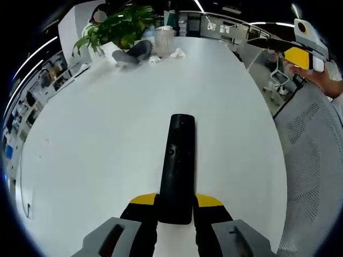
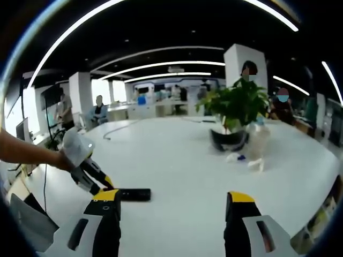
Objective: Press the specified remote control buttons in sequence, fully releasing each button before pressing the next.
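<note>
A long black remote control (image 1: 177, 160) lies flat on the white table (image 1: 96, 139), pointing away from me. My left gripper (image 1: 176, 201) is shut on its near end, a yellow-tipped jaw pressed to each side. In the right gripper view the same remote (image 2: 134, 194) lies low on the left, with the left gripper (image 2: 92, 178) and a hand holding it there. My right gripper (image 2: 172, 202) hangs open above the table, a good way right of the remote, with nothing between its jaws. It also appears up in the air as the right gripper (image 1: 306, 52), held by a hand.
At the far end of the table stand a potted plant (image 1: 120, 29), a dark headset-like object (image 1: 133, 53), a clear plastic container (image 1: 164, 40) and crumpled white tissue (image 1: 177, 53). A grey mesh chair (image 1: 313, 160) is at the table's right edge. People sit at desks beyond.
</note>
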`<state>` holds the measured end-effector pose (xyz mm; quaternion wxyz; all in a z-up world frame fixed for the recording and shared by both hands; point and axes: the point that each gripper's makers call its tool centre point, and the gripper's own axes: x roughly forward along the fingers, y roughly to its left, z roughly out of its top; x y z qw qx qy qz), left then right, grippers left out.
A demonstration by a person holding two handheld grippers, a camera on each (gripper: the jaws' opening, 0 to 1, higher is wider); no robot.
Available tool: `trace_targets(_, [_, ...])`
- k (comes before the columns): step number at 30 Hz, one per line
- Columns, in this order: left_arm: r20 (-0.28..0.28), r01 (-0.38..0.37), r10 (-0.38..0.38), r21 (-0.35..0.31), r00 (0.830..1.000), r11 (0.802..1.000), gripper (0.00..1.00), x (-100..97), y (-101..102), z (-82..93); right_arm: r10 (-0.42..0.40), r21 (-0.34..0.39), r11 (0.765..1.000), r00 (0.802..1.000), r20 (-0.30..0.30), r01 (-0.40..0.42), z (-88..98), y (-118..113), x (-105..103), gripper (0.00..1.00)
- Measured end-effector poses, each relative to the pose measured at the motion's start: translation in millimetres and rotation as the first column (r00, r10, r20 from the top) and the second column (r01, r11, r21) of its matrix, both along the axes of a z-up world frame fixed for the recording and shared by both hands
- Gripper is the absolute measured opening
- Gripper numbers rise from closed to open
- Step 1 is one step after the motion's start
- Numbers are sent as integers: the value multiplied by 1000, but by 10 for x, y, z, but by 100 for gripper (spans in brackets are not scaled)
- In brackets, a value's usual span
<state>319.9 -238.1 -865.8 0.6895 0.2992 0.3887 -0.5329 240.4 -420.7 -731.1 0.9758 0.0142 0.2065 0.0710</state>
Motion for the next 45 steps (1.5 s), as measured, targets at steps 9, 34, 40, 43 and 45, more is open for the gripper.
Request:
trace_targets(9, [-2, 5, -5, 7, 1000, 1000, 25, 106, 1, -4, 2, -2, 1000, 1000, -7, -2, -12, 3, -1, 78])
trace_targets(34, [-13, 28, -27, 51, 1000, 998, 25, 372, -6, -1, 0, -7, 1000, 1000, -20, 0, -37, -3, 4, 78])
trace_targets(40, [-14, 34, -33, 53, 999, 998, 25, 436, -7, -3, -1, -5, 1000, 1000, -21, 1, -41, -6, 3, 78])
trace_targets(43, [-16, 32, -32, 56, 999, 998, 25, 469, -9, -4, 0, -5, 1000, 1000, -21, 0, -41, -4, 1, 78])
trace_targets(45, [-18, 33, -32, 61, 999, 998, 25, 486, -13, -4, 0, -4, 1000, 1000, -20, 0, -41, -6, 2, 78])
